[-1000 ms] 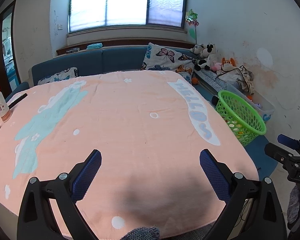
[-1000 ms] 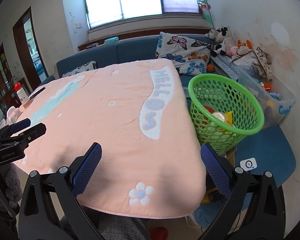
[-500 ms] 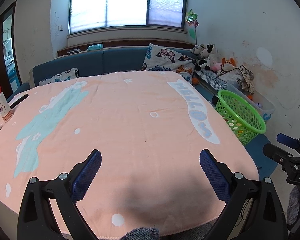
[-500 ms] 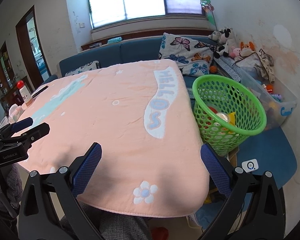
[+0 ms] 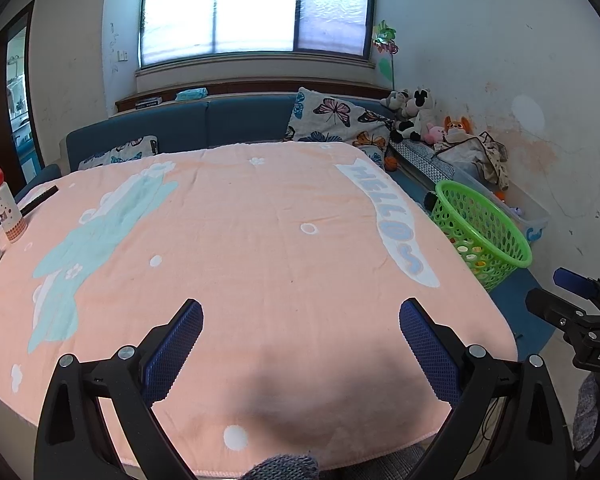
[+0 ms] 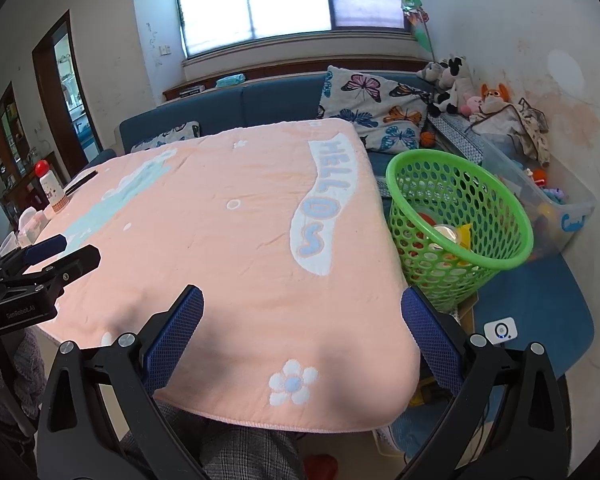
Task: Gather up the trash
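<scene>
Beside table, green perforated basket (image 6: 460, 216)

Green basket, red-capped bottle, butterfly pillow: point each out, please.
Green basket (image 6: 512, 216), right wrist view, on its far rim.
Red-capped bottle (image 5: 6, 210), left wrist view, on its white body.
Butterfly pillow (image 6: 374, 100), right wrist view, on its front face.

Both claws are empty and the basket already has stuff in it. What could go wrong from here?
The green basket stands tilted beside the table's edge, so a nudge might tip it. The loose pink cloth could snag a claw. Reaching left may topple the red-capped bottle at the cloth's edge.
</scene>
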A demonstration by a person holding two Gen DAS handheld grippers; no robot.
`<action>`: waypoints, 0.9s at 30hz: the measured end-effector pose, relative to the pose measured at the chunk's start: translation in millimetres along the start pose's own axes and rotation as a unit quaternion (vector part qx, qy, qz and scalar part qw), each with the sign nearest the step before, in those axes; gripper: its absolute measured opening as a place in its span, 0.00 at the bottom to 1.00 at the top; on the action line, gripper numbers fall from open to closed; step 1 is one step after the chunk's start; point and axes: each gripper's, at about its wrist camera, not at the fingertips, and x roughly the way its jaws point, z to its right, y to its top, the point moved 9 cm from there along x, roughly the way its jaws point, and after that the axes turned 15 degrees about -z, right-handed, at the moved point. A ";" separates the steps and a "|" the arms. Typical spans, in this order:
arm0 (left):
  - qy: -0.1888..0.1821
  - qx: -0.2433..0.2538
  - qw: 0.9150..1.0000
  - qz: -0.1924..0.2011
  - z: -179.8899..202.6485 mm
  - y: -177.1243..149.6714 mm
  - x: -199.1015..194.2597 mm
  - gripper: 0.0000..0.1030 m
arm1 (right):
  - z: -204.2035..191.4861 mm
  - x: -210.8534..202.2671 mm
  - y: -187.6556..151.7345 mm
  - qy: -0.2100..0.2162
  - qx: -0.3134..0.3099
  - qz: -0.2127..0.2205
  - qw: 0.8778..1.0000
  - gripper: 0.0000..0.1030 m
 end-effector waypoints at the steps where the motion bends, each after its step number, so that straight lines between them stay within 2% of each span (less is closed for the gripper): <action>1: 0.000 0.000 1.000 0.000 -0.3 0.0 0.1 0.93 | 0.1 0.1 -0.2 0.001 0.000 0.000 1.000 0.95; 27: 0.001 -0.010 1.000 -0.001 -4.6 -5.3 -0.9 0.93 | -1.1 -1.2 -1.2 0.001 0.001 0.000 1.000 0.95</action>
